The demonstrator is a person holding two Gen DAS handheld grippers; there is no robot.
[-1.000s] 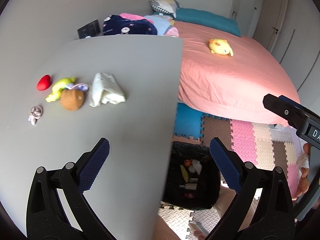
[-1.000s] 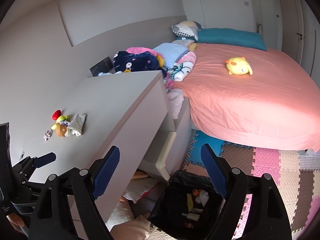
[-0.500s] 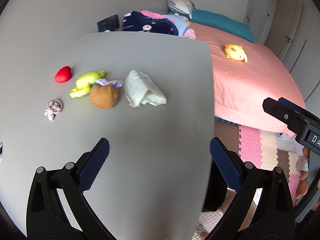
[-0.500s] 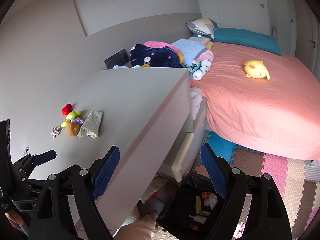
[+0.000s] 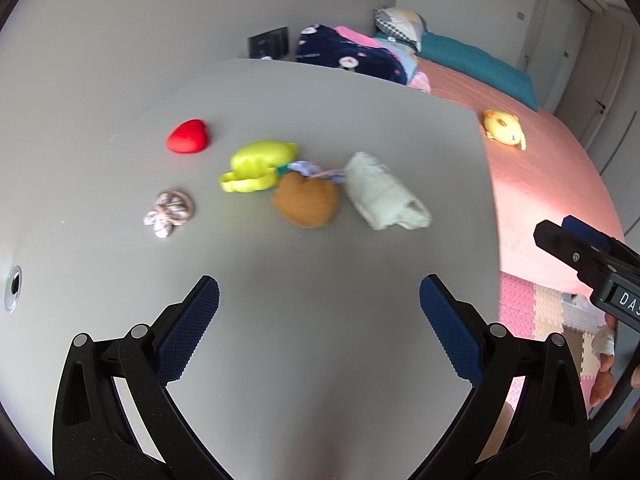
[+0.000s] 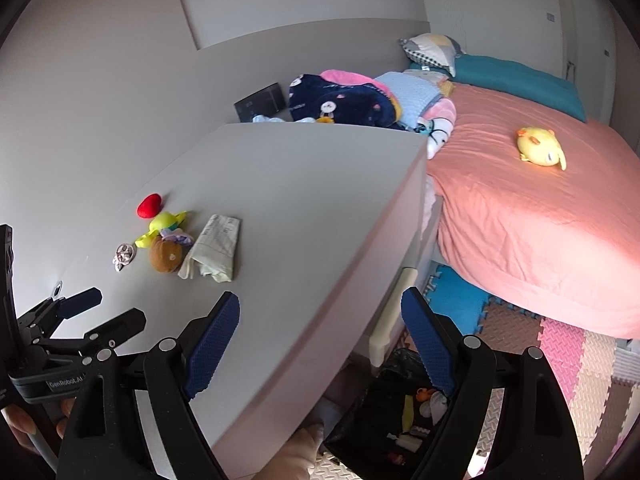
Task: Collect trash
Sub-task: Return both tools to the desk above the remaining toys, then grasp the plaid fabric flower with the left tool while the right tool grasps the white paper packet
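Observation:
On the grey desk lies a crumpled whitish paper wad beside a brown plush, a yellow toy, a red heart and a small beige hair tie. My left gripper hovers over the desk's near part, open and empty, short of the cluster. My right gripper is open and empty at the desk's right edge, with the paper wad far to its left. Below it a black trash bag holding some scraps stands on the floor.
A pink bed with a yellow plush duck fills the right side, with piled blankets behind the desk. Coloured foam mats cover the floor. A drawer unit sits under the desk edge. A cable hole marks the desk's left.
Both grippers have swung left over the desk. The cluster of items now looks nearer and more central in the left wrist view, and the trash bag has dropped out of that view. Both stay open.

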